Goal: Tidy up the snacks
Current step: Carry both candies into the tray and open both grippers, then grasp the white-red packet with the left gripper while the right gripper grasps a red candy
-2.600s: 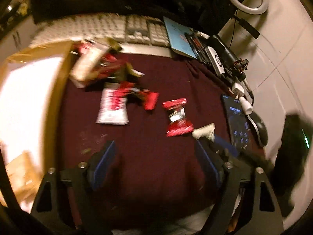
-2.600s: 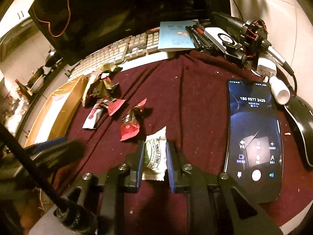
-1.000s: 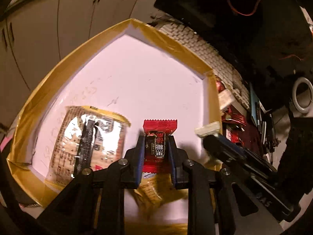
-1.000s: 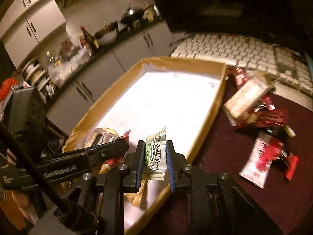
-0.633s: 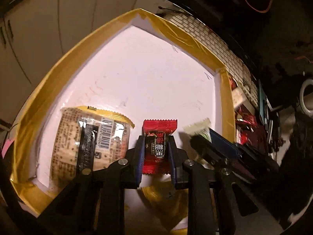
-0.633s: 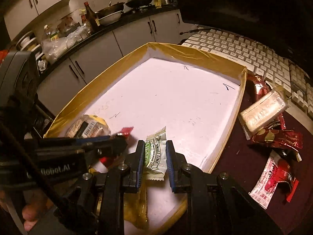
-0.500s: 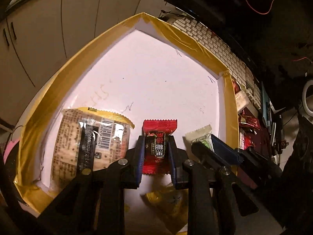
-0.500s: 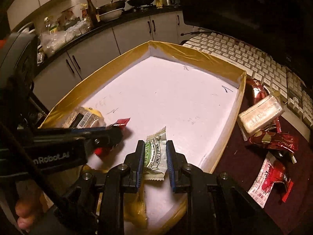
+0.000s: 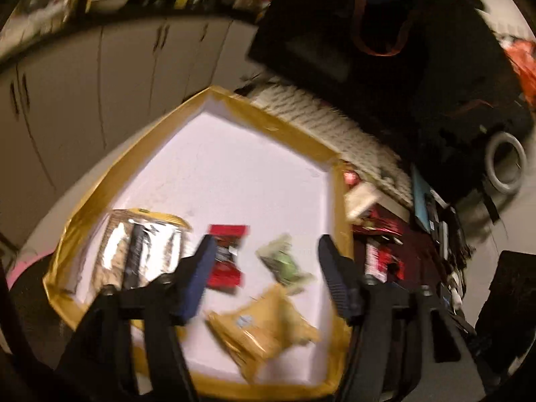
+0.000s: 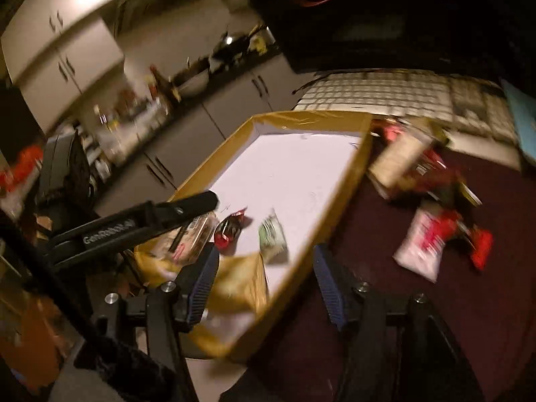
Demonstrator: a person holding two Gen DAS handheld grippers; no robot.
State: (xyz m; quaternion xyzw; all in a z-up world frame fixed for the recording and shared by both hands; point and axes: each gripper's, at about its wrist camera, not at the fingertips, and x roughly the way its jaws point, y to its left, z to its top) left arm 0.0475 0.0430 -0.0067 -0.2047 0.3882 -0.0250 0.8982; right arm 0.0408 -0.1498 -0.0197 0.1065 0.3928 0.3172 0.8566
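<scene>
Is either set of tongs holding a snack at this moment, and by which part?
Nothing held. Left tongs and right tongs both gape; the red candy and green packet lie in the box.

The left tongs' [image 10: 201,202] arm reads roughly "GenRobot.AI", blurred.

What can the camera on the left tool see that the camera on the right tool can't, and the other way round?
Only the left wrist view shows a grey ring far right. Only the right wrist view shows the left tool's arm from outside, and a white-and-red packet on the maroon cloth. Both show the gold-edged tray holding a red candy, a green packet, a yellow packet and a silver packet, plus the keyboard. Both tools, left and right, are open.
</scene>
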